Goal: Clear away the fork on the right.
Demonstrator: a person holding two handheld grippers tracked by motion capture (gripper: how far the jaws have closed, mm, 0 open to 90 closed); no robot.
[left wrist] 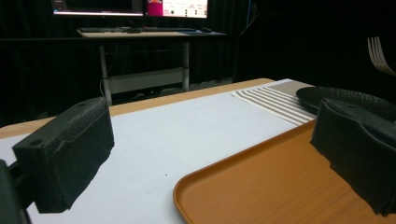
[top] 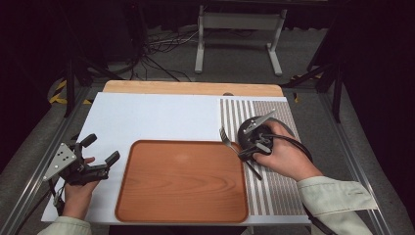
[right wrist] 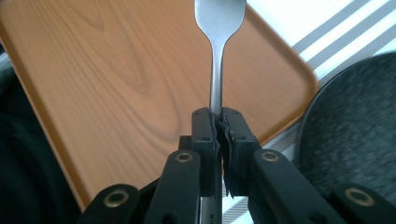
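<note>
The right gripper [top: 243,147] is clenched on the thin neck of a silver metal fork [right wrist: 218,56]. In the right gripper view the two black jaws press together on the handle, and the head of the fork rises straight ahead over the near right corner of the rectangular orange-brown wooden tray [right wrist: 116,79]. In the high view the fork [top: 226,139] is tilted, with its tines up and to the left, just at the right edge of the tray [top: 183,181]; the lower end of the handle comes out below the gripper, over the grey and white striped placemat [top: 274,191]. A dark round textured plate [right wrist: 355,140] lies on this placemat, just beside the tray corner (in the high view most of it is hidden under the person's right hand [top: 286,154] and the gripper).

The left gripper [top: 98,156] is released: its jaws stand wide apart with nothing between them. The person's left hand [top: 78,191] holds it above the white board [top: 161,117] at the left of the tray, well apart from the fork. In the left gripper view the two black foam pads [left wrist: 65,154] frame the tray edge [left wrist: 261,186], the striped placemat [left wrist: 275,102], the dark plate [left wrist: 345,95] and, at the far right, the tines of the fork [left wrist: 380,53].
</note>
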